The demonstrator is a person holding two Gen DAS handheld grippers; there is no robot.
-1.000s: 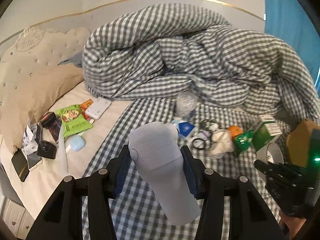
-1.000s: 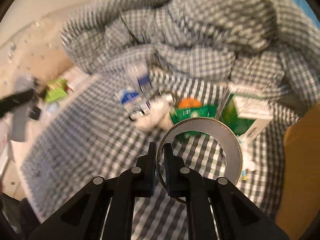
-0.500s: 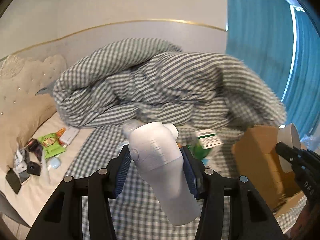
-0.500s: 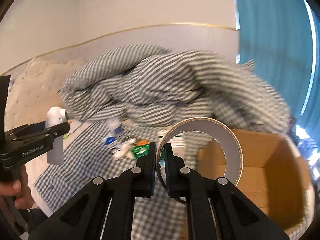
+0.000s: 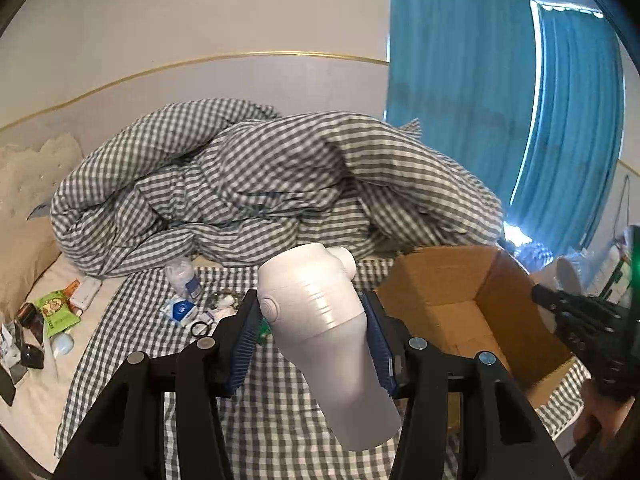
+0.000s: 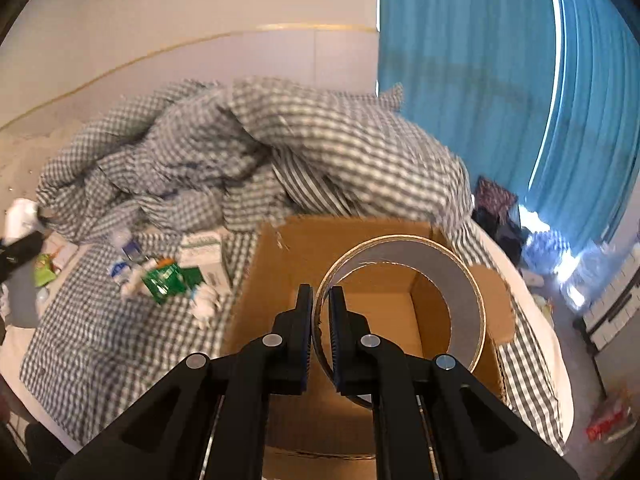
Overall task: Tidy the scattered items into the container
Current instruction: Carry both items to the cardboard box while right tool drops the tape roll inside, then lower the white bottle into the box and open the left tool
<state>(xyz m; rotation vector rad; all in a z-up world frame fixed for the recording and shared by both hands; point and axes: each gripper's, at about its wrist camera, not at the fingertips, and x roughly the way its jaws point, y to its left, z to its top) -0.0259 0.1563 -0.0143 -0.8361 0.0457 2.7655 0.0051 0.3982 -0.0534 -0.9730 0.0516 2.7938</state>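
My left gripper (image 5: 310, 340) is shut on a white plastic bottle (image 5: 324, 332), held above the checked bedsheet, left of an open cardboard box (image 5: 452, 300). My right gripper (image 6: 320, 312) is shut on the wall of a grey tape roll (image 6: 460, 280) and holds it over the cardboard box (image 6: 292, 264). The right gripper and tape roll (image 5: 568, 276) also show at the right edge of the left wrist view. Several small items lie scattered on the sheet: a green packet (image 6: 168, 280), a white carton (image 6: 204, 248), a blue-and-white pack (image 5: 180, 310), a black ring (image 5: 199, 328).
A crumpled checked duvet (image 5: 260, 184) fills the back of the bed. More small things, a green pouch (image 5: 56, 312) and dark gadgets (image 5: 30, 356), lie by the pillow at far left. Blue curtains (image 5: 480, 92) hang at the right. The floor beside the bed (image 6: 580, 340) holds clutter.
Both grippers rose and swung right, away from the scattered items. The box came into view; the tape roll now hangs over it, and the bottle has come close to its left side.
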